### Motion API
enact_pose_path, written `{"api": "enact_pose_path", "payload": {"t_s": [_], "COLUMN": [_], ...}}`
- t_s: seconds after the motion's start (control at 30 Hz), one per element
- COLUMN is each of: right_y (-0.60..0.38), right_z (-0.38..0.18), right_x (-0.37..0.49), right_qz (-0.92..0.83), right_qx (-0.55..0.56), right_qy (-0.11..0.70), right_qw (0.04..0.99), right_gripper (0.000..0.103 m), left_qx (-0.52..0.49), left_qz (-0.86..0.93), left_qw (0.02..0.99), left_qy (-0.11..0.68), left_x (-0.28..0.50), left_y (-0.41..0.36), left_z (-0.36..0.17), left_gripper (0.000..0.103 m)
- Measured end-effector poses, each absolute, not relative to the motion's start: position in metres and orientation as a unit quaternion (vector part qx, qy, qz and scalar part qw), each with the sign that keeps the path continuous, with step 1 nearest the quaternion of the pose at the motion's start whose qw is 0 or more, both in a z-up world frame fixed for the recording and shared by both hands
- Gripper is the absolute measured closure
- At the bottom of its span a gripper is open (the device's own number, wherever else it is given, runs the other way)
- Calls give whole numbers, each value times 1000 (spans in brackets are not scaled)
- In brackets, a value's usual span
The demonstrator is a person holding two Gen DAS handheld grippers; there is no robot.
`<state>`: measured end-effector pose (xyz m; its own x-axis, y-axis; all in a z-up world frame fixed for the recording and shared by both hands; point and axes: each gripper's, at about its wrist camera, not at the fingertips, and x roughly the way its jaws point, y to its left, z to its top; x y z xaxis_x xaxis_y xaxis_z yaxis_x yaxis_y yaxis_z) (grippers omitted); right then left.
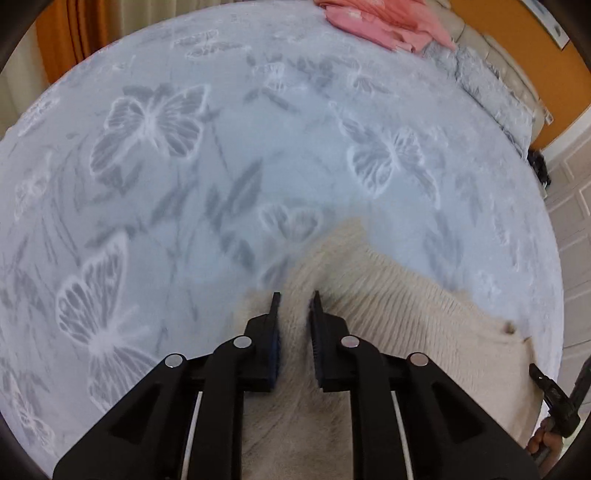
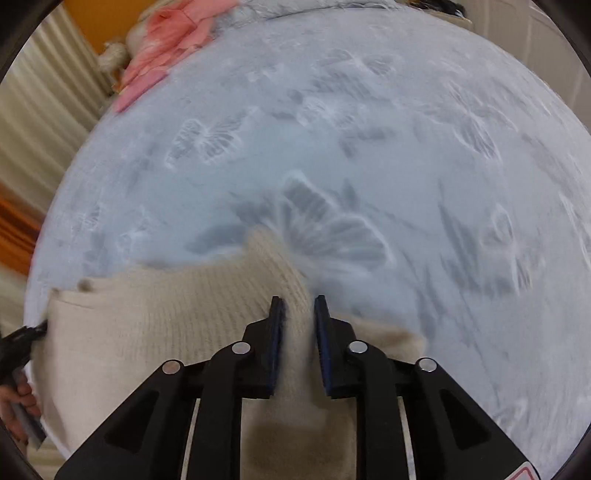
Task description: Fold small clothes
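A cream knitted garment [image 1: 399, 317] lies on the pale blue butterfly-print bedspread [image 1: 221, 166]. My left gripper [image 1: 295, 301] is shut on a bunched corner of the cream garment near its left end. In the right wrist view the same garment [image 2: 166, 332] stretches to the left, and my right gripper [image 2: 298, 304] is shut on a bunched part at its right end. Each gripper pinches a fold of knit between its pads. The tip of the other gripper shows at the garment's far edge in each view.
A pink garment [image 1: 384, 22] lies crumpled at the far edge of the bed, also in the right wrist view [image 2: 162, 48]. The bedspread [image 2: 406, 166] stretches wide ahead. Orange wall and curtains lie beyond the bed edges.
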<state>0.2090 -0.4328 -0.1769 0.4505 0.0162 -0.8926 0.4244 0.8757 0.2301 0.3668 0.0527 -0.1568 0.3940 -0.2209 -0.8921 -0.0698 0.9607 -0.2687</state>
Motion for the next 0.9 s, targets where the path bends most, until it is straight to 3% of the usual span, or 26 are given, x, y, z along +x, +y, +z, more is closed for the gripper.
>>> {"api": "enact_pose_path", "payload": {"t_s": [0.03, 0.07, 0.1, 0.17, 0.3, 0.47, 0.63, 0.7, 0.83, 0.87, 0.9], "right_y": [-432, -429, -425, -415, -396, -387, -385, -384, -396, -399, -401], "right_z": [-163, -152, -141, -127, -143, -178, -196, -202, -212, -215, -217], "right_x": [196, 182, 167, 133, 61, 8, 14, 23, 37, 38, 33], "right_qz": [-123, -120, -123, -132, -138, -136, -124, -122, -134, -135, -136], "right_qx": [232, 237, 232, 210, 196, 313, 405, 443, 525, 545, 557], "right_qy": [477, 461, 451, 434, 471, 489, 466, 448, 410, 397, 387], "right_qw": [839, 847, 853, 866, 849, 803, 777, 767, 734, 726, 722], "right_gripper": [83, 73, 64, 46, 44, 42, 32, 28, 22, 25, 45], "left_qx": [-134, -137, -139, -136, -124, -200, -386, -399, -396, -397, -401], "left_qz": [-53, -61, -67, -77, -77, -28, 14, 35, 25, 31, 36], "left_qw": [840, 847, 850, 857, 851, 817, 742, 741, 747, 749, 749], "left_qy": [524, 511, 504, 492, 504, 540, 548, 538, 533, 530, 527], "left_x": [357, 348, 340, 313, 256, 191, 163, 167, 192, 198, 204], "left_y": [53, 55, 57, 64, 80, 109, 131, 128, 113, 111, 111], "left_z": [-144, -133, -126, -108, -108, -137, -174, -177, -170, -168, -168], "left_gripper": [87, 77, 59, 43, 32, 26, 23, 14, 13, 13, 20]}}
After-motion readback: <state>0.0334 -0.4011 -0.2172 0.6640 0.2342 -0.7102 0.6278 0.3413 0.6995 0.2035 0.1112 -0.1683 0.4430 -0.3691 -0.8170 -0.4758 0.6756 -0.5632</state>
